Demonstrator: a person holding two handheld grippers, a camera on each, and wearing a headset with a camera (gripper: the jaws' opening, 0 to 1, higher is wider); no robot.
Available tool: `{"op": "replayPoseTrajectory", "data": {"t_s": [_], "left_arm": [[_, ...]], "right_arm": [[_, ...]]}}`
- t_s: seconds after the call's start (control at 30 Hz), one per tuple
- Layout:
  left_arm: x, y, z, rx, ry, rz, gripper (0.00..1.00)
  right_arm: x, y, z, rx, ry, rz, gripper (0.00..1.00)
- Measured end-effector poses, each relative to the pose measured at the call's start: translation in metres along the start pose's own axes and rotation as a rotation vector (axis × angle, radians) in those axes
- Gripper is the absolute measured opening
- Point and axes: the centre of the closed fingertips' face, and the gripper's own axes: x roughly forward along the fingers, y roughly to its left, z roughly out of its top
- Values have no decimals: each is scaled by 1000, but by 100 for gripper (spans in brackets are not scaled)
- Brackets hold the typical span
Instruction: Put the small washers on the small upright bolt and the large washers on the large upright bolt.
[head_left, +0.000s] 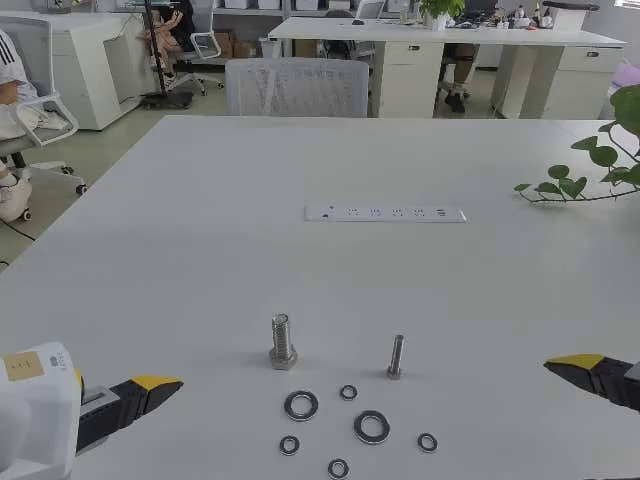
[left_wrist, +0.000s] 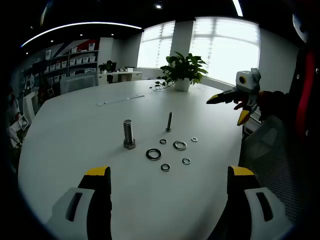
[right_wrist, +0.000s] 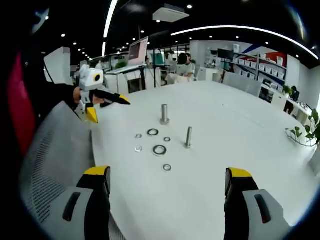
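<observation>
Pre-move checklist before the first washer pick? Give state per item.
1. The large steel hex bolt stands upright on the white table: ok.
2. The small steel bolt stands upright, apart from the large one: ok.
3. Both bolt shanks are bare, no washer on either yet: ok.
4. The two large steel ring washers and four small steel ring washers lie flat in front of the bolts, none overlapping: ok.
5. The left gripper has its jaws wide apart and holds nothing: ok.
6. The right gripper has its jaws wide apart and holds nothing: ok.
</observation>
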Motion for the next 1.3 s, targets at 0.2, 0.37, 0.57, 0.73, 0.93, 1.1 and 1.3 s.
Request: {"op": "replayPoseTrajectory", "data": {"t_s": [0.2, 0.37, 0.57, 0.73, 0.93, 1.1, 1.3], "left_arm": [[0, 0, 1, 1, -3, 4, 97], [-1, 0, 2, -2, -5, 4, 96], [-1, 1, 2, -2, -7, 3, 96], [0, 1, 1, -3, -6, -1, 96], [1, 1, 0, -2, -5, -5, 96], [2, 1, -1, -1, -2, -11, 96], [2, 1, -2, 0, 1, -15, 95]], "right_arm": [[1, 1, 0, -2, 4, 4, 94], [1, 2, 1, -3, 6, 5, 94], [1, 4, 1, -4, 10, 4, 94], [1, 5, 1, -3, 12, 5, 93], [2, 7, 1, -4, 19, 10, 93], [3, 8, 2, -7, 21, 11, 93], [3, 10, 2, -10, 27, 14, 93]]}}
